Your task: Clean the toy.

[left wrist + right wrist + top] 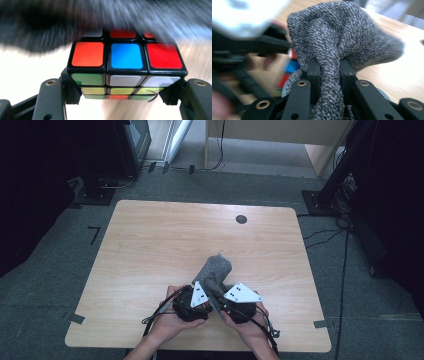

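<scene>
Looking down from the high view, both hands meet at the counter's (150, 235) near edge under a grey knit sock (214, 269).

Left gripper view: the left claw (122, 93) is clamped on a Rubik's cube (126, 66), with the sock blurred above it.

Right gripper view: the right claw (329, 75) pinches a fold of the sock. Judging by this, the cube is being bagged; next, the sock's mouth needs spreading over it.

left tongs (200, 290): black, white three-cornered plate | right tongs (220, 292): black (brass-ringed screw holes), trailing black cable

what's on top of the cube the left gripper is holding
A grey knitted cloth hangs over the far part of the cube, pinched by the right gripper. The cube's near rows show orange, blue, red, green and white stickers; the cloth hides its far side.
</scene>
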Demonstrator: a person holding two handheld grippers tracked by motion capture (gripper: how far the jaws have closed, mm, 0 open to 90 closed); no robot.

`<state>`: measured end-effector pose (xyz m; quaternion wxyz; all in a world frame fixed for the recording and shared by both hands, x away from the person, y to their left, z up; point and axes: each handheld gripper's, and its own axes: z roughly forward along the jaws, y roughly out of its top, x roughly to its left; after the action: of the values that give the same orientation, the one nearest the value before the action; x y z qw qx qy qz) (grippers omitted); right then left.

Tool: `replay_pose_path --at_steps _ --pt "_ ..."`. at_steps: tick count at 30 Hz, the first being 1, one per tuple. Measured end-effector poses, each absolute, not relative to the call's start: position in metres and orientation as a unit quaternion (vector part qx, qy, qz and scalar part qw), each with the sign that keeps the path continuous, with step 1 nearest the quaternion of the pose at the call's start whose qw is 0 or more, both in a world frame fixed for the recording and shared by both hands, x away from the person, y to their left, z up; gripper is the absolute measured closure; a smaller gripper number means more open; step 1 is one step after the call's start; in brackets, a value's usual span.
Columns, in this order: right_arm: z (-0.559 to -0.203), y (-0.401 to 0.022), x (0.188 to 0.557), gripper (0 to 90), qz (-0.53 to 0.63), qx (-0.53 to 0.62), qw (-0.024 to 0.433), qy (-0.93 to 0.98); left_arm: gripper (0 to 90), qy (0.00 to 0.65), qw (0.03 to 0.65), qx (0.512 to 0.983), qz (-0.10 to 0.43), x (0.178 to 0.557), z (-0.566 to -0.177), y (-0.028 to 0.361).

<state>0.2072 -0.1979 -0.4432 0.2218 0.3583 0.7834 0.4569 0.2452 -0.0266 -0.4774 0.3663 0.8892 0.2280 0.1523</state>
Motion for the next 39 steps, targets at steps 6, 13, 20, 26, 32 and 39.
replay_pose_path --at_steps 6,13,20,26,32,39 --pt "-0.445 -0.205 0.213 76.6 0.446 0.381 0.229 0.777 34.4 0.220 0.366 0.893 0.141 0.249 -0.479 -0.029" --pt "-0.456 -0.194 0.213 76.7 0.468 0.370 0.203 0.777 34.4 0.238 0.362 0.893 0.122 0.251 -0.487 -0.031" --pt "-0.459 -0.200 0.223 76.7 0.483 0.397 0.200 0.754 34.4 0.231 0.362 0.894 0.130 0.249 -0.486 -0.031" --pt "-0.461 -0.190 0.221 76.6 0.486 0.408 0.182 0.751 34.4 0.244 0.363 0.892 0.117 0.250 -0.487 -0.030" --pt "-0.459 -0.198 0.222 76.9 0.472 0.436 0.194 0.741 34.4 0.247 0.364 0.891 0.110 0.253 -0.487 -0.021" --pt "-0.452 -0.186 0.215 75.4 0.472 0.405 0.204 0.756 34.4 0.269 0.375 0.879 0.117 0.249 -0.482 -0.017"
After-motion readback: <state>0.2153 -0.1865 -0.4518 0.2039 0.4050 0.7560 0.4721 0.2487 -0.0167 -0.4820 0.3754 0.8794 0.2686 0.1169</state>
